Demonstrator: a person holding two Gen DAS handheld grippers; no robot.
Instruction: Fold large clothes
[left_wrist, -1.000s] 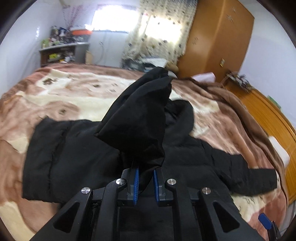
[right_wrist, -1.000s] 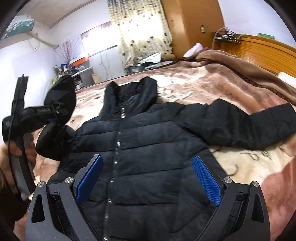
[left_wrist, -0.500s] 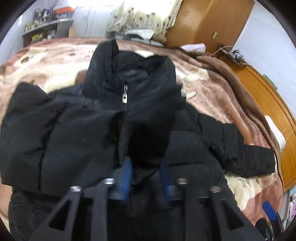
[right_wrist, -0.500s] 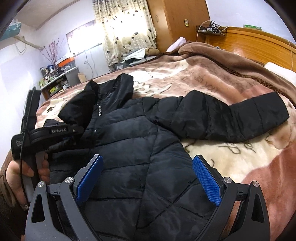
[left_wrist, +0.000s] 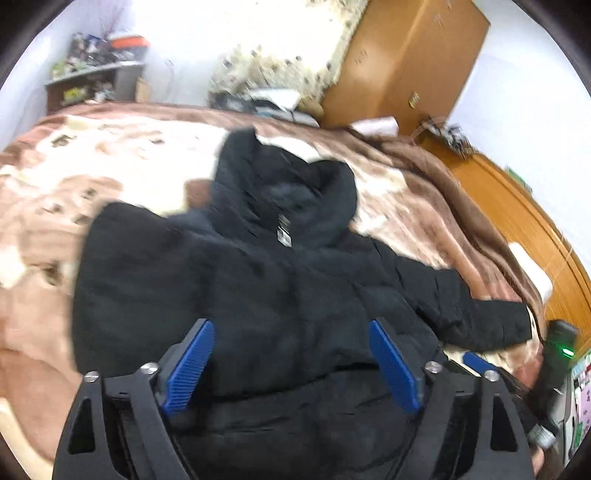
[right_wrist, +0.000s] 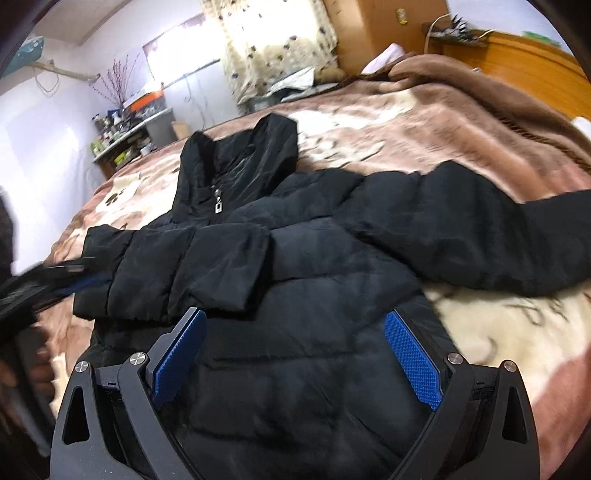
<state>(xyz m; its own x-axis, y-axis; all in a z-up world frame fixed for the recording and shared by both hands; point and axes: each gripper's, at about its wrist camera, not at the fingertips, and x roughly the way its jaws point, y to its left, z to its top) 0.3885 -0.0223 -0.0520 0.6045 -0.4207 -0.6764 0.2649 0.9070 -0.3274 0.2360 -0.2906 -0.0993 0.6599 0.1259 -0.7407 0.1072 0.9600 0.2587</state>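
A black puffer jacket (left_wrist: 280, 295) lies front up on the bed, collar and zipper pull (right_wrist: 218, 207) at the far side. Its left sleeve (right_wrist: 177, 273) is folded across the chest. Its right sleeve (right_wrist: 480, 236) stretches out flat to the right. My left gripper (left_wrist: 291, 325) is open and empty just above the jacket's lower body. My right gripper (right_wrist: 293, 317) is open and empty over the jacket's lower front. The left gripper also shows blurred at the left edge of the right wrist view (right_wrist: 48, 280).
A brown and cream blanket (left_wrist: 74, 155) covers the bed. A wooden headboard (left_wrist: 517, 221) runs along the right side. A wooden wardrobe (left_wrist: 402, 62), a curtained window and a cluttered shelf (left_wrist: 92, 74) stand beyond the far edge.
My left gripper carried the left sleeve across the jacket's chest, let go of it and opened. It has drawn back towards the jacket's hem. The right gripper stayed open.
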